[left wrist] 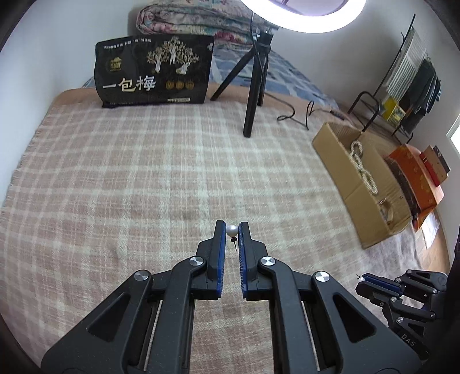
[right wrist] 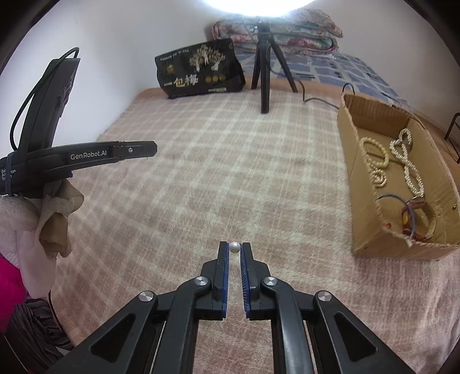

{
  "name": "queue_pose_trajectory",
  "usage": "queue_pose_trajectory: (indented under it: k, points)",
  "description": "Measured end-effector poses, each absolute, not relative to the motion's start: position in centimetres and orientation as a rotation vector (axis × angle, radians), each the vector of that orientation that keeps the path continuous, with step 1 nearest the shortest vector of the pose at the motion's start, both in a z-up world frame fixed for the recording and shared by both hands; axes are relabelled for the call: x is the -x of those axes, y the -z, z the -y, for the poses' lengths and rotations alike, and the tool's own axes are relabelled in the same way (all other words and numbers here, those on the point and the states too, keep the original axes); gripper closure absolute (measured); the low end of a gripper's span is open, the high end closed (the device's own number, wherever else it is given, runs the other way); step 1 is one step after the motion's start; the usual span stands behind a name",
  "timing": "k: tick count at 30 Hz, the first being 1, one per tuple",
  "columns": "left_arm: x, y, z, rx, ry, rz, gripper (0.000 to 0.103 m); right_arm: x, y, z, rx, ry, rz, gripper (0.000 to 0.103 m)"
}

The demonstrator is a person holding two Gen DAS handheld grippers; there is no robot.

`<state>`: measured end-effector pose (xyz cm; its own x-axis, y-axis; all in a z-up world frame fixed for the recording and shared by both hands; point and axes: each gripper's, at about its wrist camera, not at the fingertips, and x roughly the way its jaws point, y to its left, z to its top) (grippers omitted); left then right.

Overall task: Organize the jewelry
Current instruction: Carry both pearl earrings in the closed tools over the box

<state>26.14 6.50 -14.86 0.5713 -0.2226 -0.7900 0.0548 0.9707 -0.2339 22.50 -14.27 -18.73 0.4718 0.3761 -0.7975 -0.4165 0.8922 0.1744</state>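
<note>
A pearl earring sits pinched at the fingertips of the left gripper, its thin post hanging below – above the plaid blanket. The right gripper is likewise clamped on a second pearl earring. To the right a cardboard box holds bead necklaces – well apart from both

Plain white walls. Bed spread with a pink-and-cream checked woollen blanket; beneath it, a blue patterned sheet. Folded floral quilt against the far wall. Glowing white ring light on a black tripod. Black metal clothes rack holding dark garments, at the right. Bright window edge, far right.
</note>
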Motion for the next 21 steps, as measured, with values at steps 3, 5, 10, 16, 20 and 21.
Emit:
queue_pose_trajectory:
  k: [3,5,10,16,20,21]
  points:
    - [-26.2,14.1,-6.0,0.197,0.176,-0.934,0.096,-22.7,17.8,14.6,0.036,-0.482,-0.941,0.097]
    - [-26.2,13.7,-5.5,0.197,0.19,-0.928,0.096,-22.6,17.0,15.2,0.031,-0.473,-0.92,0.097]
    - [-26.4,13.0,-3.5,0.183,0.225,-0.917,0.096,-23.0,15.7,16.9,0.016,-0.437,-0.88,0.097]
    - [-26.9,12.7,-0.6,0.163,0.274,-0.912,0.096,-23.7,14.5,19.9,-0.019,-0.376,-0.851,0.097]
    - [-27.8,12.7,1.0,0.164,0.296,-0.916,0.096,-24.2,14.1,21.9,-0.036,-0.332,-0.842,0.097]
    - [-28.1,12.7,1.4,0.162,0.3,-0.916,0.096,-24.4,14.1,22.6,-0.048,-0.317,-0.841,0.097]
